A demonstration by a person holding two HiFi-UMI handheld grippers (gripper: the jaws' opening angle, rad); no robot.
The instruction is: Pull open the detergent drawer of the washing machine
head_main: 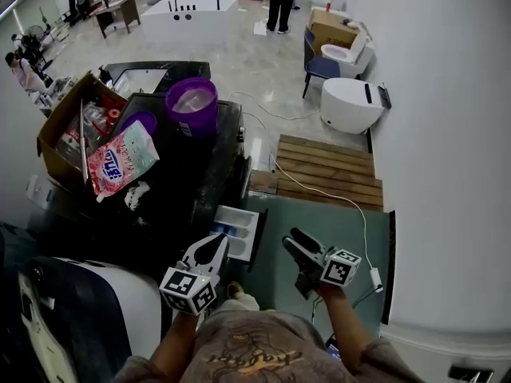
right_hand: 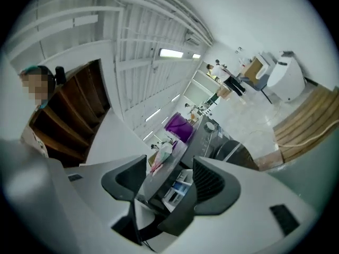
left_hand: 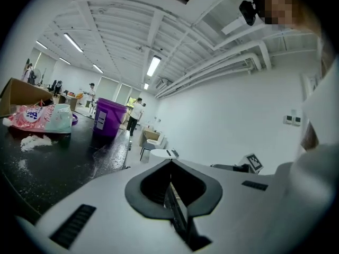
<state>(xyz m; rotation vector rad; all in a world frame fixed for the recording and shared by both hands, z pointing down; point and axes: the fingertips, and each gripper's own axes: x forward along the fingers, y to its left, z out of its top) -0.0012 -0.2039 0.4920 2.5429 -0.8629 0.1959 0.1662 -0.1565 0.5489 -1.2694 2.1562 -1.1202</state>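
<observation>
The black-topped washing machine (head_main: pixel 200 178) stands at left, and its white detergent drawer (head_main: pixel 238 231) sticks out of the front, pulled open, with blue inside. My left gripper (head_main: pixel 214 247) hovers just left of the drawer, over the machine's near edge; in the left gripper view (left_hand: pixel 170 188) its jaws meet with nothing between them. My right gripper (head_main: pixel 295 244) hangs in the air to the right of the drawer, apart from it. The right gripper view (right_hand: pixel 167 176) shows those jaws spread with nothing held, and the drawer (right_hand: pixel 177 187) farther off through the gap.
On the machine top stand a purple bucket (head_main: pixel 192 104), a pink detergent bag (head_main: pixel 120 162) and a cardboard box (head_main: pixel 68 126). A wooden pallet (head_main: pixel 327 170), a white cable (head_main: pixel 319 194) and a white toilet (head_main: pixel 351 106) are at right. A person stands at the back.
</observation>
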